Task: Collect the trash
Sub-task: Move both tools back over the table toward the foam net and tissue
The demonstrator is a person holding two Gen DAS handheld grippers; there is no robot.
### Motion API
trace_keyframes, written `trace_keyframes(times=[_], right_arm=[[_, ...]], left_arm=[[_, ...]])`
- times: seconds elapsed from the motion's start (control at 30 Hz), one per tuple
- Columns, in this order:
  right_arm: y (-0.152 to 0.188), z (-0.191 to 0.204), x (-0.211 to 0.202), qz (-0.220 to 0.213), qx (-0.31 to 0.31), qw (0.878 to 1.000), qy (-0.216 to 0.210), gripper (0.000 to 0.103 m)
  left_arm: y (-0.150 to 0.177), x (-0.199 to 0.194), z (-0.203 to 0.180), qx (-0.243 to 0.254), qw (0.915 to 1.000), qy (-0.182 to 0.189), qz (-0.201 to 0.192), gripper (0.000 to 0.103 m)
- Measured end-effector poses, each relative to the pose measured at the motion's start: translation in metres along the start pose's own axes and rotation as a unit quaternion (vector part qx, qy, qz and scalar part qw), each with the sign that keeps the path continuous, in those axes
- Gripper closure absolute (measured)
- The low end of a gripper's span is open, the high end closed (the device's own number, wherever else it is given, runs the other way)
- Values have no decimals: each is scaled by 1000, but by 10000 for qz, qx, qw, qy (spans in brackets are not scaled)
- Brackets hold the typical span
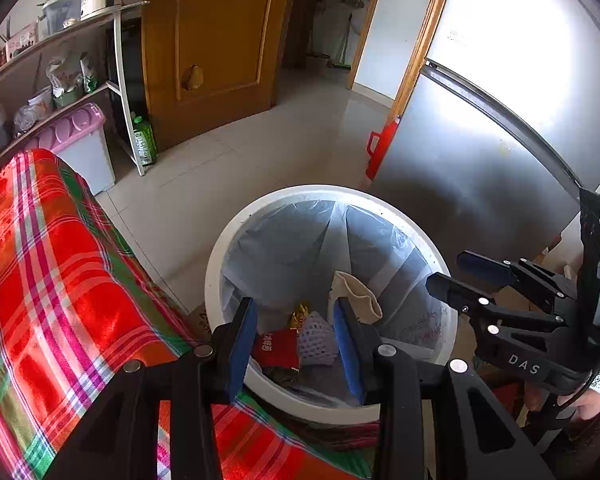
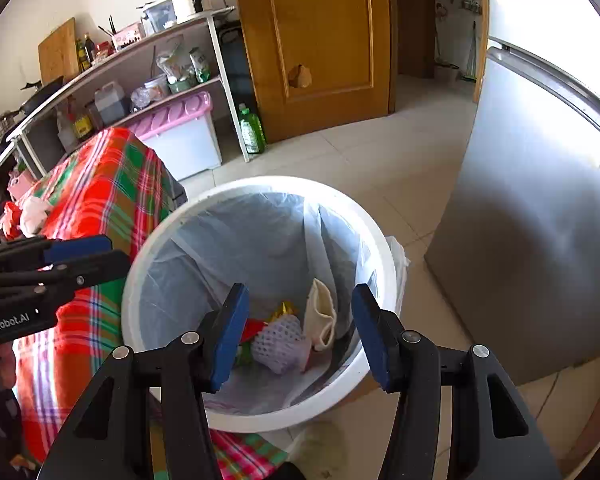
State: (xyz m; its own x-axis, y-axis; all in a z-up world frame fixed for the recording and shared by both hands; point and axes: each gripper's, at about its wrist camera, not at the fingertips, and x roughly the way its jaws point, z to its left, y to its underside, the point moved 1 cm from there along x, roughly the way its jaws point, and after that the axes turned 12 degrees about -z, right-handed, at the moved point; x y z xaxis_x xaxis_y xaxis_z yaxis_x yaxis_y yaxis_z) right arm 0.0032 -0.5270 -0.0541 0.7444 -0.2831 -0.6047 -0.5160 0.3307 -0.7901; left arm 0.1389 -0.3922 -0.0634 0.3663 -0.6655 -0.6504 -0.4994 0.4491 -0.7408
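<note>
A white trash bin (image 1: 260, 208) (image 2: 204, 200) with a pale plastic liner stands on the floor beside the table. Inside lie a white foam fruit net (image 1: 318, 338) (image 2: 278, 342), a red wrapper (image 1: 278, 348), a gold wrapper (image 1: 298, 314) (image 2: 284, 309) and a cream folded cloth (image 1: 358, 292) (image 2: 322, 316). My left gripper (image 1: 296, 344) is open and empty above the bin's near rim. My right gripper (image 2: 300, 336) is open and empty over the bin; it also shows in the left wrist view (image 1: 454, 276). The left gripper also shows in the right wrist view (image 2: 108, 254).
A table with a red plaid cloth (image 1: 60, 272) (image 2: 112, 184) lies left of the bin, with crumpled trash (image 2: 34, 210) on it. A silver fridge (image 1: 480, 152) (image 2: 540, 200) stands right. Shelves (image 2: 140, 60), a pink-lidded box (image 2: 180, 124) and a wooden door (image 1: 216, 48) are behind.
</note>
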Motion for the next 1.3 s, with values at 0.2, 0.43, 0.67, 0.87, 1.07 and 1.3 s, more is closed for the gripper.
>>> trace_keyframes(times=[0.2, 0.43, 0.67, 0.87, 1.07, 1.3], right_arm=[[-2, 10, -13, -125, 36, 9999, -3, 49], [-9, 29, -28, -359, 37, 9993, -81, 49], [-20, 64, -42, -630, -78, 9973, -366, 49], [-27, 101, -46, -750, -166, 9943, -746, 48], [-32, 147, -40, -763, -414, 9896, -1145, 48], [-33, 204, -27, -691, -718, 9833, -1521, 48]], left_arm=[[1, -22, 8, -112, 9998, -1, -175, 63], [4, -50, 27, -277, 9988, -181, -347, 58], [9, -85, 53, -503, 9963, -339, -617, 51], [15, -120, 81, -642, 9921, -625, -884, 46], [26, -154, 120, -918, 9858, -929, -1052, 44], [43, -186, 164, -1174, 9781, -1261, -1166, 43]])
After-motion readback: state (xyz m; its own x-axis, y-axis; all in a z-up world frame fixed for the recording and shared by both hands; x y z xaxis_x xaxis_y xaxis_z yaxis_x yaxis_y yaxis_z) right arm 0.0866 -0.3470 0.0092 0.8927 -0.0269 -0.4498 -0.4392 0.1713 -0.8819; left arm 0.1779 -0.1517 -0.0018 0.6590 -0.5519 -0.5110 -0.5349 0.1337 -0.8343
